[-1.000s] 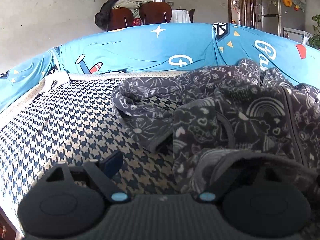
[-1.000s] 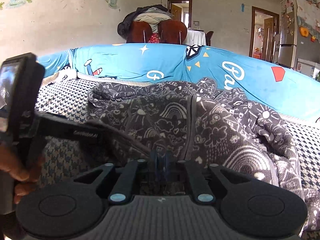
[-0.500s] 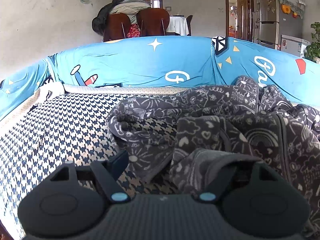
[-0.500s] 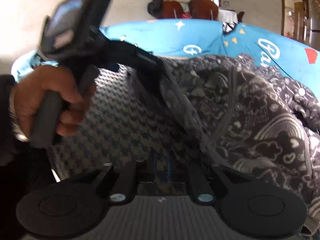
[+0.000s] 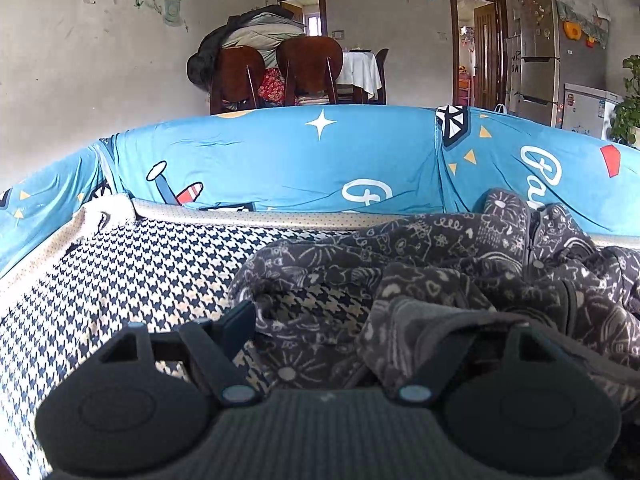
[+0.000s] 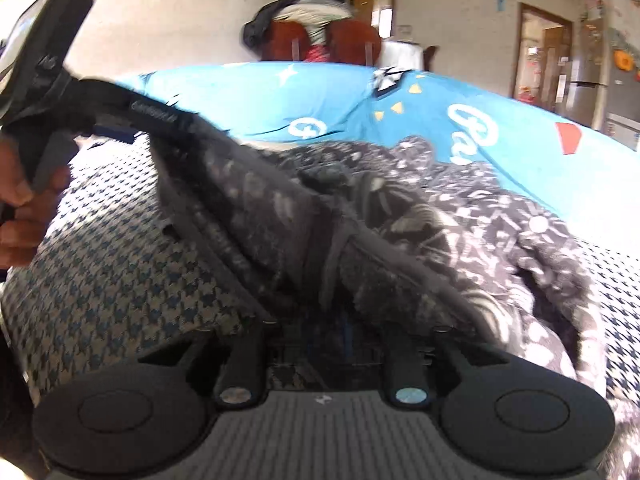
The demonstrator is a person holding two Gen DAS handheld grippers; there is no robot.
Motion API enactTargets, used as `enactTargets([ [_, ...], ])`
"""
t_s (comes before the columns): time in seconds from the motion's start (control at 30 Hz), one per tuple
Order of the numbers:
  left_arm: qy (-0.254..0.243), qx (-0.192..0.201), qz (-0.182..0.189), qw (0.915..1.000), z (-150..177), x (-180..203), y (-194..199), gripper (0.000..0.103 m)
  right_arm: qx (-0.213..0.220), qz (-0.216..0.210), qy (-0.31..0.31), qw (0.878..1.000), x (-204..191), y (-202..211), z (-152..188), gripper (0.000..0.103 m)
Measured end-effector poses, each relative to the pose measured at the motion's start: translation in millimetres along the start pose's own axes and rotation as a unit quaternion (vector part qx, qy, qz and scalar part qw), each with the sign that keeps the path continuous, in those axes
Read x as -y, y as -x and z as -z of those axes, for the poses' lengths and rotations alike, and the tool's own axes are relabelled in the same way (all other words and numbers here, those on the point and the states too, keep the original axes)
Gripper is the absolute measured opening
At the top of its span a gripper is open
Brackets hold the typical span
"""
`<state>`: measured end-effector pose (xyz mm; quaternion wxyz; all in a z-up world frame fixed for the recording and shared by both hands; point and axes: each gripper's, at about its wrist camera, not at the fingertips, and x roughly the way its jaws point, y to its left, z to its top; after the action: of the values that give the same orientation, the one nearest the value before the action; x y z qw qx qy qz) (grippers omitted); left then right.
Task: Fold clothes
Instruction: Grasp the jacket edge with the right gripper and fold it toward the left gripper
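left claw (image 6: 168, 120) has lifted the jacket (image 6: 400, 220); right claw (image 6: 324, 344) is opening.

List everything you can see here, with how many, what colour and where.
garment: one, dark grey with white doodles, crumpled on the sofa seat
seat cover: one, navy and cream houndstooth, under the garment
sofa back cover: one, blue with cartoon prints, behind the seat
chairs: two, brown wood, behind the sofa
piled clothes: dark and grey, on the chairs
fridge: one, silver, far right
plant: one, green, right edge
hand: one, holding the left gripper's handle
left gripper: black, jaws wide, garment draped over one finger
right gripper: black, jaws opening, garment between them
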<state>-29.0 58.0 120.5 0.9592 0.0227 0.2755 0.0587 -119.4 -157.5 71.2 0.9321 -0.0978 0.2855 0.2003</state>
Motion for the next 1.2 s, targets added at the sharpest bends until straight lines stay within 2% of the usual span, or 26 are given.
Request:
enactTargets([
  [0.03,-0.001,0.001,-0.001,1.0,-1.0,-0.3,-1.5,0.079,-0.003,-0.011,0.008,1.0,-1.4,-1.6,0.1,0.043],
  [0.13,0.008,-0.002,-0.001,1.0,-2.2,-2.3,-7.3,0.08,-0.011,-0.035,0.029,0.999,-6.9,-7.1,1.9,0.054],
  [0.37,0.034,-0.015,0.0,0.9993,-1.5,-4.0,-16.2,0.08,-0.031,-0.021,0.066,0.997,-23.7,-31.0,9.9,0.053],
  [0.5,0.043,-0.016,-0.002,0.9989,0.3,-4.7,-16.1,0.08,-0.021,0.005,0.076,0.997,-30.5,-43.5,11.9,0.051],
  [0.57,0.045,-0.017,-0.004,0.9988,1.6,-5.5,-16.1,0.08,-0.018,0.01,0.072,0.997,-32.9,-46.5,10.3,0.043],
  [0.63,0.047,-0.02,-0.007,0.9987,3.7,-6.8,-16.2,0.08,-0.02,0.02,0.068,0.997,-32.0,-50.4,8.8,0.014],
  [0.7,0.046,-0.019,-0.013,0.9987,6.4,-7.5,-15.4,0.08,-0.021,0.027,0.062,0.997,-29.3,-51.5,6.7,0.006],
  [0.87,0.014,0.009,-0.049,0.9987,13.2,-6.9,1.4,0.08,-0.013,0.001,0.059,0.998,-26.7,-33.0,2.9,0.005],
  [1.07,0.025,0.039,-0.085,0.9953,20.8,-10.4,40.5,0.08,0.013,-0.047,0.068,0.996,-28.0,9.9,1.1,0.005],
  [1.2,0.041,0.039,-0.099,0.9935,30.6,-13.4,68.1,0.08,0.028,-0.068,0.052,0.996,-24.2,40.1,5.3,0.005],
])
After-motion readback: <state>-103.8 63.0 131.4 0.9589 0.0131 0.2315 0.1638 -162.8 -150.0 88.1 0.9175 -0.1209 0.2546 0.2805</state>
